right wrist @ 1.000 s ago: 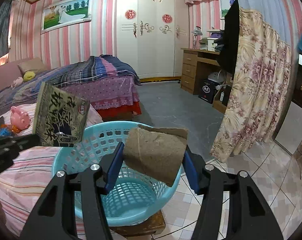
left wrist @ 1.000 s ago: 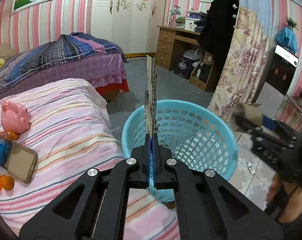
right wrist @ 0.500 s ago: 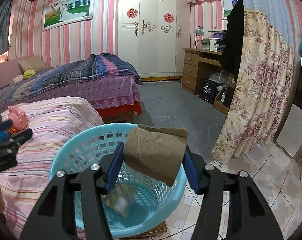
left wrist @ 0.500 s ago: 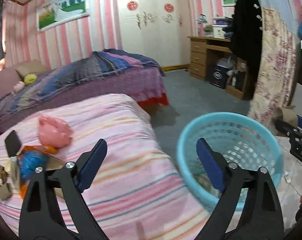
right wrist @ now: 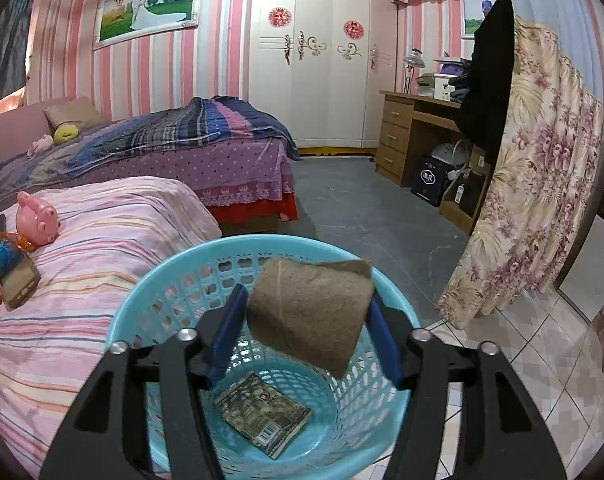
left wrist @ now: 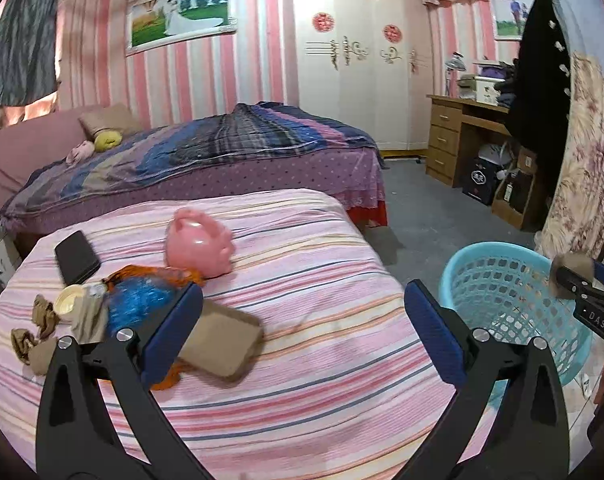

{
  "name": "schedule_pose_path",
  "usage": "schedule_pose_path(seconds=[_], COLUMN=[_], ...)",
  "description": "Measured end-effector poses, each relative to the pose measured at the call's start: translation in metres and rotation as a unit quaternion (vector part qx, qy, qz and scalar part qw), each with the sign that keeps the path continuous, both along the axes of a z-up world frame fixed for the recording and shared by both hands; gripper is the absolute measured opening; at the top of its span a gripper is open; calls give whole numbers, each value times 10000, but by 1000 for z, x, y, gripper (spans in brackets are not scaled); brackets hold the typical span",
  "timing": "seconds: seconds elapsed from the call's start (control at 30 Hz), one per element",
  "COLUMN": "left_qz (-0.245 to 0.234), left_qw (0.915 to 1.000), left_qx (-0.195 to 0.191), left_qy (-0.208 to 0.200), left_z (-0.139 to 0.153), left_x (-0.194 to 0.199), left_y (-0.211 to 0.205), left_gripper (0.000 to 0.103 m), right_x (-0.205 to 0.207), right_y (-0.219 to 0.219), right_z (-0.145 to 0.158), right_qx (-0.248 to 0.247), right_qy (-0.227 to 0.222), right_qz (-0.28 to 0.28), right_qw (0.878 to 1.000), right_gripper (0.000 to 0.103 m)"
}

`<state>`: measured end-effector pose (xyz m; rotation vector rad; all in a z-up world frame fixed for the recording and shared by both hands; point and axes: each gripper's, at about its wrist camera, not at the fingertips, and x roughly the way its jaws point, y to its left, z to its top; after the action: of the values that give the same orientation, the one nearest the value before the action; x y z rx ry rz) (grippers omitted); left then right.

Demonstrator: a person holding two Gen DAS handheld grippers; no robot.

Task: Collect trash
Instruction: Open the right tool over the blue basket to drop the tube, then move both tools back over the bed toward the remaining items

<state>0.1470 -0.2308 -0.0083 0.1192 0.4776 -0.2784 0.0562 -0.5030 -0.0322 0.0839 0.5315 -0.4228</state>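
Left tongs [left wrist: 302, 324] hover spread wide, released, over the striped bed [left wrist: 322, 264]. Right tongs [right wrist: 308, 338] are level over the basket [right wrist: 174, 272], clenched on brown cardboard [right wrist: 310, 312]. A wrapper [right wrist: 264, 414] lies on the basket floor. Pig [left wrist: 198, 246], phone [left wrist: 76, 256] and scraps [left wrist: 42, 320] crowd the bed's left edge.

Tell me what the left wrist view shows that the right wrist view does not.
Only the left wrist view shows the open left claw, the crumpled scraps and the cup on the bed. Only the right wrist view shows the flat wrapper lying in the basket. Both show the right claw, shut on brown cardboard, and the pink pig.
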Motion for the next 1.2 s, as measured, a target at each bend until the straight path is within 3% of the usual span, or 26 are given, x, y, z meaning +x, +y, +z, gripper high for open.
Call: schedule_pose_path(seconds=[0.07, 0.33, 0.43, 0.9, 1.2], left_qz=[92, 443, 578, 1409, 1925], left_qw=[10000, 9989, 9982, 9900, 9809], left_qx=[7, -159, -121, -105, -178], left_qy=[-21, -39, -63, -44, 199], left_z=[2, 9, 10, 8, -16], left_x=[-1, -7, -11, -22, -20], left_y=[12, 62, 78, 184, 253], left_gripper=[97, 98, 98, 98, 98], right_x=[-1, -4, -4, 18, 35], right_y=[5, 24, 36, 132, 195], right_z=[4, 12, 16, 28, 17], right_qx=[-73, 77, 32, 37, -70], right_qy=[-62, -152, -186, -303, -171], right_qz=[-23, 57, 147, 1002, 1523], right_qw=[10000, 9998, 9997, 9945, 9882], right_gripper=[80, 81, 90, 90, 90])
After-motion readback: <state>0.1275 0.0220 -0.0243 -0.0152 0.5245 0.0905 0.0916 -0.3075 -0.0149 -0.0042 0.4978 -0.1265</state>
